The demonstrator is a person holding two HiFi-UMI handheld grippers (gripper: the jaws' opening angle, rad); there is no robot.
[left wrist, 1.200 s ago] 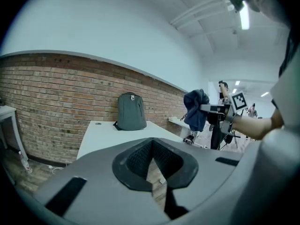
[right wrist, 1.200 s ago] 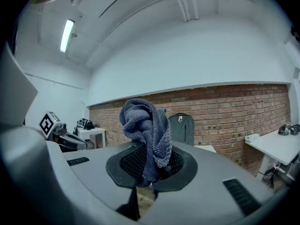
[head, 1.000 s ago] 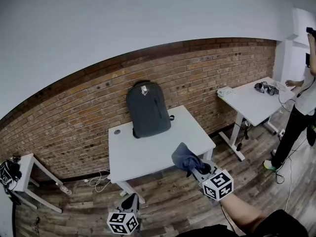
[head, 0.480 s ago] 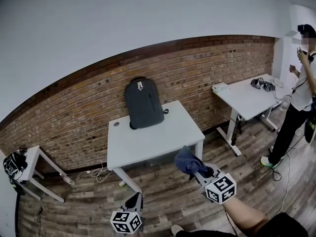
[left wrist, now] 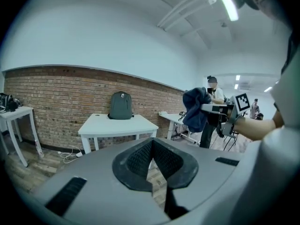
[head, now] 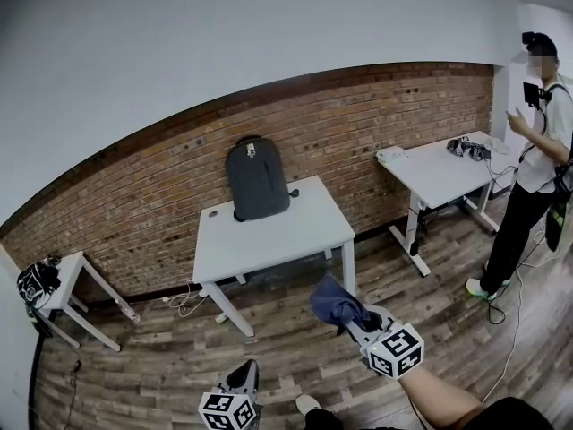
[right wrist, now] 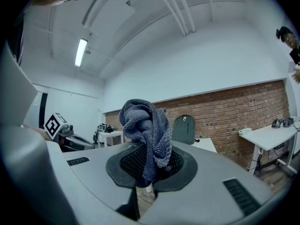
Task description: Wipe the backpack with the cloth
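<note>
Table (head: 286, 240) now sits well apart from both tongs, with bare wood floor (head: 269, 330) showing between its front edge and the right tongs (head: 351, 315); a second ago the cloth overlapped that front edge. Table and backpack (head: 257, 179) have shrunk and slid up in the head view over the last two pictures, which reads as the wearer backing away or straightening up rather than closing in. Backpack unchanged: upright at the back of the table, leaning on the brick wall (head: 134, 195), untouched. Right tongs still clamped on the cloth (head: 333, 299), which bunches in a blue wad above the jaws in the right gripper view; grip looks the same as before. Left tongs (head: 247, 373) hang low near the floor, jaws together with nothing between them. A bystander (head: 534, 141) by the far right table (head: 443, 173) has come further into view. Judgement: wiping not begun; cloth is ready, but the gap to the backpack has widened, so an approach must come first.
</note>
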